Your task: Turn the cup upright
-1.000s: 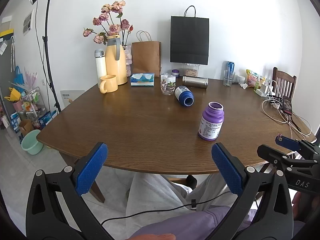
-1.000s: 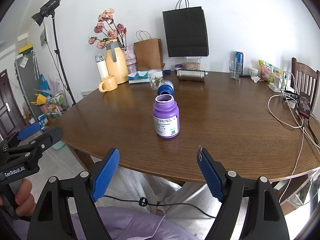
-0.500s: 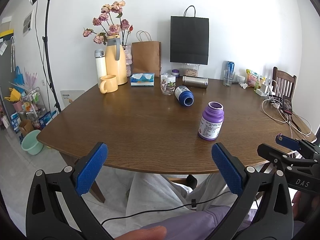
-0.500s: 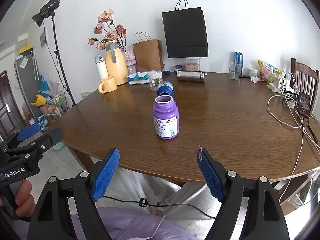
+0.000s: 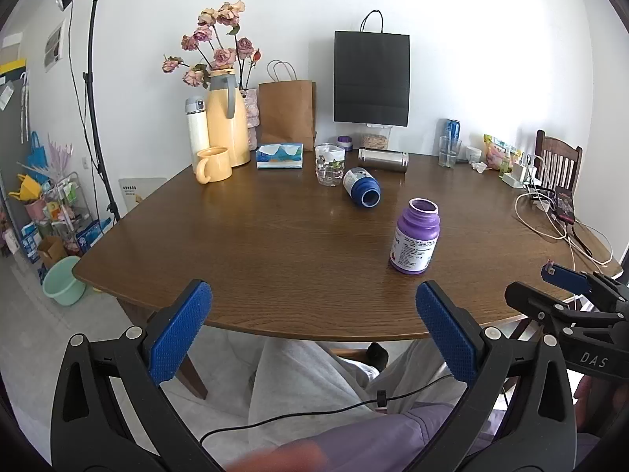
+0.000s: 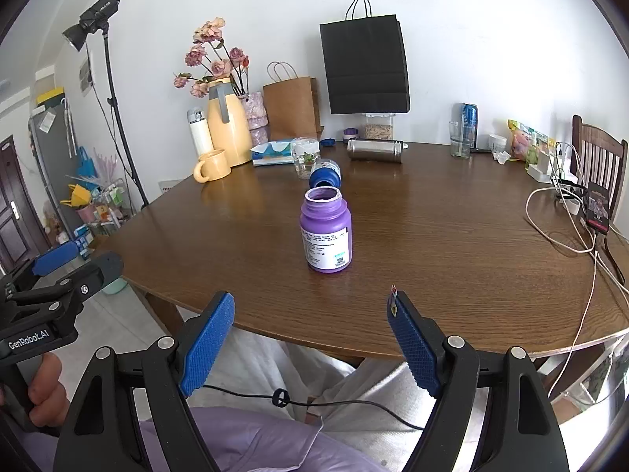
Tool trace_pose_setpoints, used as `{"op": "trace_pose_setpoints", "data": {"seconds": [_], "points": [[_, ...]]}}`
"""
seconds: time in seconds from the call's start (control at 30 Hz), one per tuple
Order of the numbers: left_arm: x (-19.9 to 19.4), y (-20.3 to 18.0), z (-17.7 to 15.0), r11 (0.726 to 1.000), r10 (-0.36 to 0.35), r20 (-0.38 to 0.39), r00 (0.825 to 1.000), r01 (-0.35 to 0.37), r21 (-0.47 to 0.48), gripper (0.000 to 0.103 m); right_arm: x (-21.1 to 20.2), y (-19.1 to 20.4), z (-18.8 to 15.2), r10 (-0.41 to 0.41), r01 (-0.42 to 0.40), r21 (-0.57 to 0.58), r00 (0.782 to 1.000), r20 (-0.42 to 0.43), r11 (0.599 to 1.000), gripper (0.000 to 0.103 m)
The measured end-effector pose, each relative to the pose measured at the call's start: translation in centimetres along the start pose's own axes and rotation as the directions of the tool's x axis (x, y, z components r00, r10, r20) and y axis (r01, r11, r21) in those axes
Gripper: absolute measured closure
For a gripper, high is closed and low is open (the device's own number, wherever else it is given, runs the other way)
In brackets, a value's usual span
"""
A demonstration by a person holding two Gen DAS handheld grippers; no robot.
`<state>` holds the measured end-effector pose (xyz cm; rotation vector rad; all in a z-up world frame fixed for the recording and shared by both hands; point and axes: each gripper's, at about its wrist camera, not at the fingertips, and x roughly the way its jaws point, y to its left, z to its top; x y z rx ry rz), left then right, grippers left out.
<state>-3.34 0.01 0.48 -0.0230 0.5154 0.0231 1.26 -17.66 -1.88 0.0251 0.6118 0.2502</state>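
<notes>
A purple bottle-shaped cup (image 5: 416, 238) stands upright, mouth open, on the brown table (image 5: 255, 244); it also shows in the right wrist view (image 6: 325, 232). Behind it a blue cup (image 5: 361, 187) lies on its side with its mouth toward me, also seen in the right wrist view (image 6: 324, 174). My left gripper (image 5: 310, 326) is open and empty, held off the table's near edge. My right gripper (image 6: 310, 330) is open and empty, near the edge in front of the purple cup.
At the table's back stand a yellow jug (image 5: 226, 118), yellow mug (image 5: 212, 163), tissue box (image 5: 280, 155), glass cup (image 5: 329, 165), lying steel flask (image 5: 383, 154), and paper bags (image 5: 371, 72). Cables and a phone (image 5: 564, 204) lie at right. A chair (image 5: 558, 161) stands far right.
</notes>
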Motion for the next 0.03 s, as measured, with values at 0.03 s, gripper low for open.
{"op": "trace_pose_setpoints", "data": {"seconds": [0.03], "points": [[-0.07,0.15,-0.1,1.0,-0.006,0.004,1.0,0.006,0.001,0.0,-0.02,0.12,-0.07,0.001,-0.001,-0.002,1.0,0.001,1.0,0.019]]}}
